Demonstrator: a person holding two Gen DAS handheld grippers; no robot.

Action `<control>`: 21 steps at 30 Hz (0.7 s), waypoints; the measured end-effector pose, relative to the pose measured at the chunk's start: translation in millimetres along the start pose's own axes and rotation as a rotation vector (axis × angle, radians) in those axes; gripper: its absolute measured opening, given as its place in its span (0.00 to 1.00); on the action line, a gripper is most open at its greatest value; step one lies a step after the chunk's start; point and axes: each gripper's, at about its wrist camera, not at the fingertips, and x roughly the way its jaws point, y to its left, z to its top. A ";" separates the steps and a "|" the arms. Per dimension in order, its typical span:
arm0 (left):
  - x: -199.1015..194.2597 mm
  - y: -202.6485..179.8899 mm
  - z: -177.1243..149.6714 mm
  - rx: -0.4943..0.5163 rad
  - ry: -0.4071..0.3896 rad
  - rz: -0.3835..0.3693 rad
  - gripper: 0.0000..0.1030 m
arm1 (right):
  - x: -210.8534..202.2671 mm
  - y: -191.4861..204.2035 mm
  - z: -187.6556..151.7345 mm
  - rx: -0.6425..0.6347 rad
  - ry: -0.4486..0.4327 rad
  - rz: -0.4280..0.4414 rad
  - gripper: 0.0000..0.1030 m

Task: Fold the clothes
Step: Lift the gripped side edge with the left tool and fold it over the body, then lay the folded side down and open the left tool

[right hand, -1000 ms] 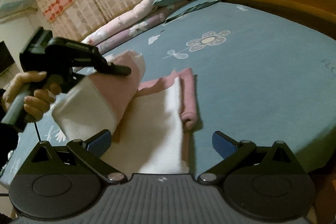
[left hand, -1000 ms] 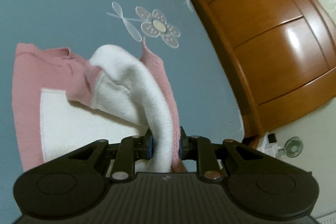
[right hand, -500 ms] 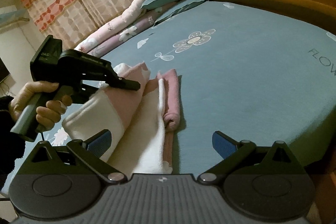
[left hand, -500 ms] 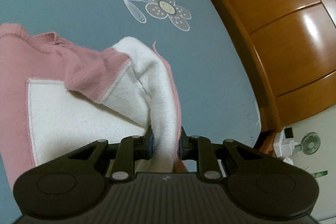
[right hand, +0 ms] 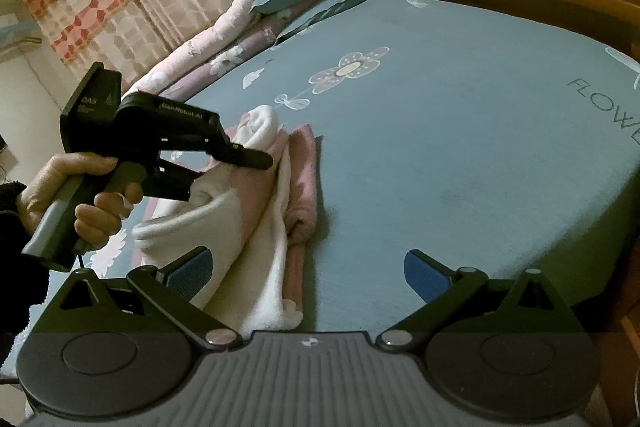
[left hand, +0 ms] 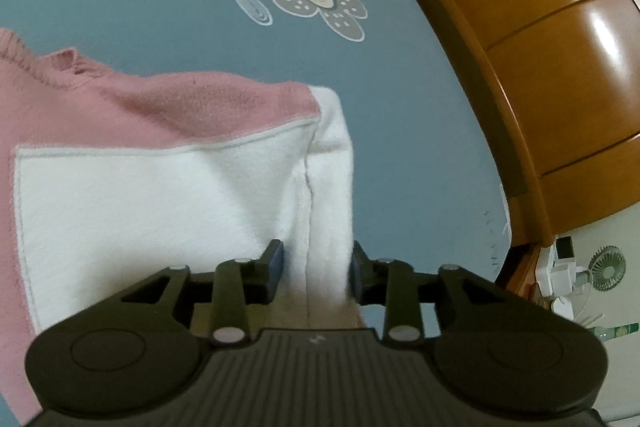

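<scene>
Left claw (left hand: pixel 316 267) is right over the garment (left hand: pixel 160 195), a pink-and-white fleecy piece lying on the blue bed (left hand: pixel 160 27), and its jaws are opening with the white folded edge between them; the right-hand pad looks to be brushing the fleece, the left one already stands clear of it. From the right wrist view, that claw sits on top of the pile with the person's hand (right hand: pixel 76 195) on the handle, the flap draped down over the body of the garment. The long axis of the fold runs away from the right claw (right hand: pixel 308 267) toward the printed flower (right hand: pixel 348 67), with a rolled pink edge along its right side. Right claw is spread wide with nothing in it, hovering at the near end of the garment, the cloth lying ahead and to its left. The left hand is the nearer one, so I'd judge the flap is being let go onto the pile, and the next fold would likely run along that long axis
</scene>
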 end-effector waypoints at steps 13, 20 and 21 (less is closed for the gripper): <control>-47.6 -17.3 -36.5 0.334 -0.148 0.105 0.58 | -11.4 12.7 -0.3 -0.054 -0.029 0.025 1.00; -92.6 4.7 -100.7 0.529 -0.271 0.271 0.69 | -2.8 48.7 0.4 -0.216 -0.002 0.063 0.75; -96.4 6.9 -109.3 0.545 -0.289 0.290 0.69 | -0.5 55.3 0.6 -0.241 -0.001 0.064 0.74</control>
